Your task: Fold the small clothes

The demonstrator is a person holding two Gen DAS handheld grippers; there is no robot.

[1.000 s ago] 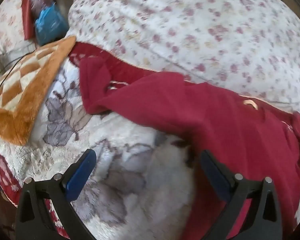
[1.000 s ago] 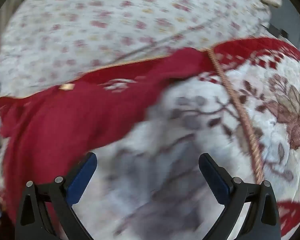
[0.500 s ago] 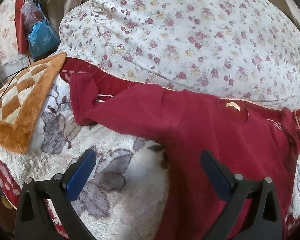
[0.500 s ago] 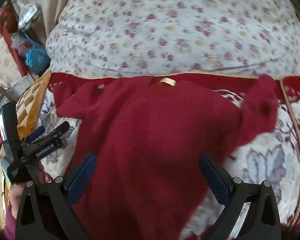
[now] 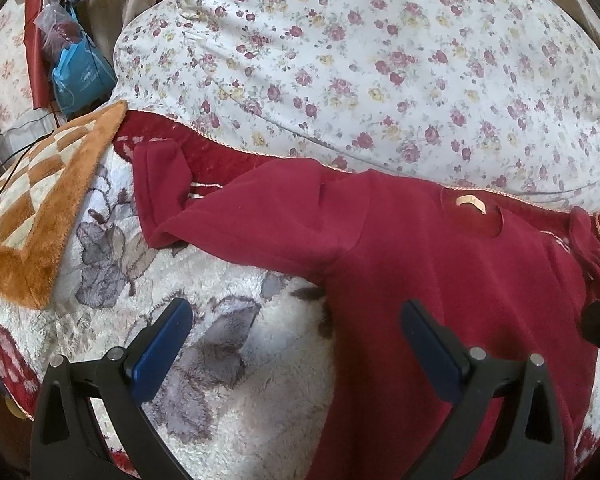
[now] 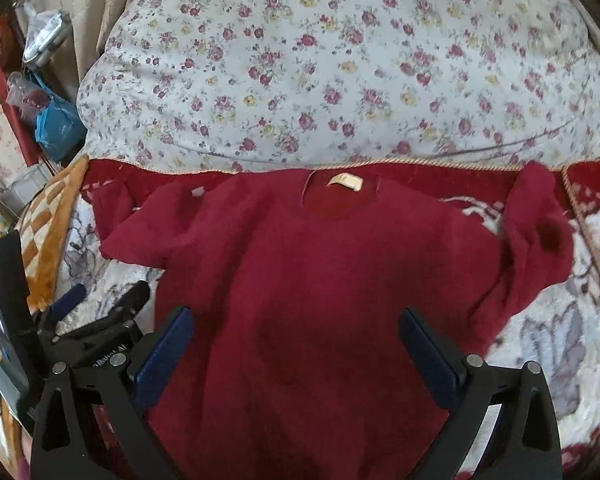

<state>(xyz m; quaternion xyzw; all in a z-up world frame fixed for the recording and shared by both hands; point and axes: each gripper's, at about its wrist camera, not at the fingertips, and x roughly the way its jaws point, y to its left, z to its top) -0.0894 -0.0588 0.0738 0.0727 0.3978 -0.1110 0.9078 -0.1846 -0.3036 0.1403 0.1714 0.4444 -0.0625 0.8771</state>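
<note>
One dark red long-sleeved knit sweater [image 6: 320, 280] lies spread flat on a fluffy white blanket with grey flowers and a red border [image 5: 228, 344], neck toward the blanket's far edge, a small tan label [image 6: 346, 182] showing inside the collar. The sleeve nearer the blanket's left edge is bent back on itself; the other is bunched up near the right edge (cuff opening visible). Left gripper [image 5: 296, 344]: blue-padded jaws wide apart, empty, one over bare blanket, one over the sweater's side. Right gripper [image 6: 296, 354]: jaws also spread wide, holding nothing, above the sweater's lower body. A white floral-print quilt [image 6: 340, 72] is heaped beyond the far edge. An orange-and-cream checkered plush cloth [image 5: 32, 216] overlaps the left edge.
</note>
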